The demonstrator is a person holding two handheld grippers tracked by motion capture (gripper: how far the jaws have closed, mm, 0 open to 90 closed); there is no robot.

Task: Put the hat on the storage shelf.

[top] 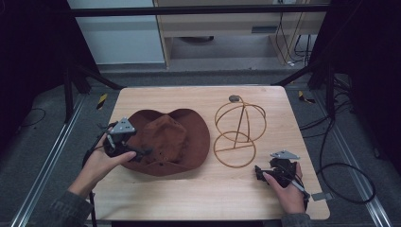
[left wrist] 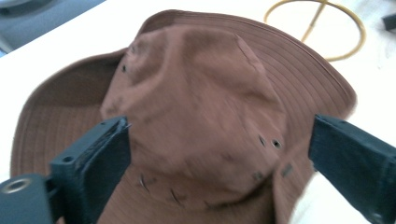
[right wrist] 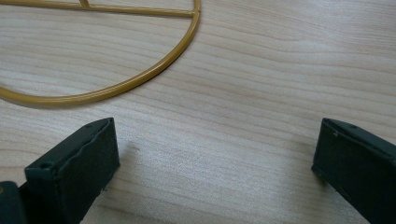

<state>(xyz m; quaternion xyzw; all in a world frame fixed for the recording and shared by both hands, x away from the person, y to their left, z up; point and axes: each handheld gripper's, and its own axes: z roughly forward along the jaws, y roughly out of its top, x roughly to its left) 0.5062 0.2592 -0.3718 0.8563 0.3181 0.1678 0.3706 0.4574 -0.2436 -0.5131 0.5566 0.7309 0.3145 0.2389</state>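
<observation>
High view first: your left claw sits at the left edge of the brown hat, jaws spread, tips right over the brim on the near-left side. The hat's lying crown-up on the wooden desk, left of center, w/ the brim curled up a bit on both sides. Just right of it, close but not touching afaict, stands the gold wire hat stand, a round base ring w/ a wire dome on top and a small dark knob at the peak. Your right claw rests low on the desk near the front right, just in front of the stand's base ring, nothing in it. Your hands come in from the bottom, one on each gripper.

Left gripper view: jaws wide open w/ the hat's crown sitting btwn them. The left jaw is up against the crown's side; can't tell if it's actually touching. The right jaw is out past the brim edge. So it's framing the crown, not clamped on anything. A piece of the stand's ring shows top right.

Right gripper view: jaws wide apart again, just bare wood grain btwn them, gripping nothing. The gold base ring curves across the top left, a little ahead of the left jaw and apart from it.
</observation>
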